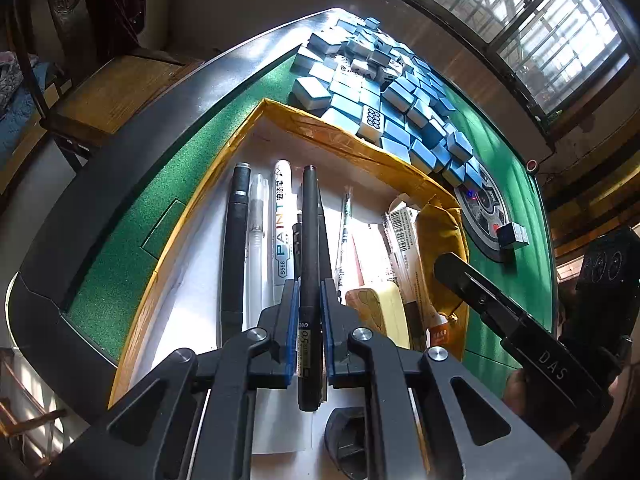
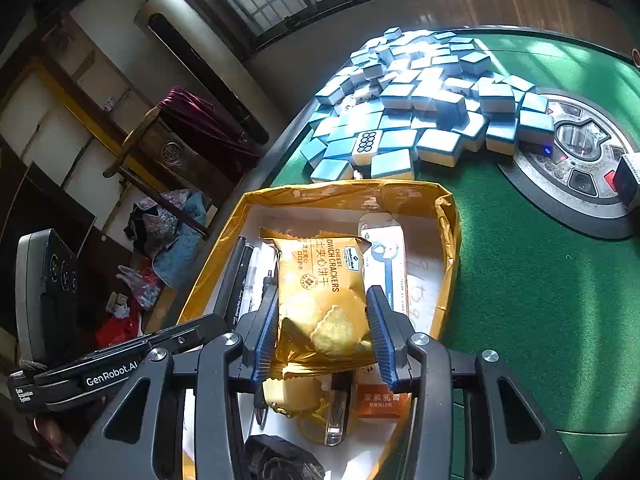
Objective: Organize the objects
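Low in the frame's centre, the left gripper (image 1: 310, 316) is clamped on a black pen (image 1: 310, 264), lengthwise over the box (image 1: 276, 114) of pens; the right gripper (image 2: 324, 332) squeezes a cracker packet (image 2: 320, 280), likewise above it, probably for sorting.

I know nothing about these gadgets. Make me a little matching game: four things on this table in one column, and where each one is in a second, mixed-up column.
1. black pen
2. cracker packet
3. blue tiles
4. white paint marker

a. heaped on the green felt beyond the box
b. between the right jaws
c. lying in the yellow-edged box
d. between the left jaws

Pairs: 1-d, 2-b, 3-a, 4-c
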A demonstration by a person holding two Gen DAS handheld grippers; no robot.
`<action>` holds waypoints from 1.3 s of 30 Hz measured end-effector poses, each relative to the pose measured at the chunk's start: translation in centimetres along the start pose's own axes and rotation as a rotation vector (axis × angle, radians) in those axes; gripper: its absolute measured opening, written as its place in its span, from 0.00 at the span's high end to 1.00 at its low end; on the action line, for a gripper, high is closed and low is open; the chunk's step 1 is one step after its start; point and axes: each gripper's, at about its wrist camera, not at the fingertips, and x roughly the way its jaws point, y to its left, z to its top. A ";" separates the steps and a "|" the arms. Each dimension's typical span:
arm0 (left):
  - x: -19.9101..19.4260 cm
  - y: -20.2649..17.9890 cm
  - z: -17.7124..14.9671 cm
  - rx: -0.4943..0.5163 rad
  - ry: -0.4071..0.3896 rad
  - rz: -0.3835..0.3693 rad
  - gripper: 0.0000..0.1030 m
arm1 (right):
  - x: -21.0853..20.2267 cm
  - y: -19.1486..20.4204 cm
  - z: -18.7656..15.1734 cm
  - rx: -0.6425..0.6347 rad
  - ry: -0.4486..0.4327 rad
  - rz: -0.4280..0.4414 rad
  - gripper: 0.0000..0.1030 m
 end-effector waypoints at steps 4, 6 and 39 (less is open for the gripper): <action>0.8 0.6 0.5 -0.005 0.018 -0.005 0.92 | 1.5 0.4 0.6 -0.010 0.016 -0.007 0.63; 1.0 0.8 0.7 -0.005 0.025 -0.007 0.92 | 2.1 0.8 0.8 -0.033 0.020 -0.023 0.63; -1.0 -2.5 -0.9 0.014 -0.050 -0.032 0.59 | -2.0 -0.5 1.3 -0.042 -0.015 0.041 0.52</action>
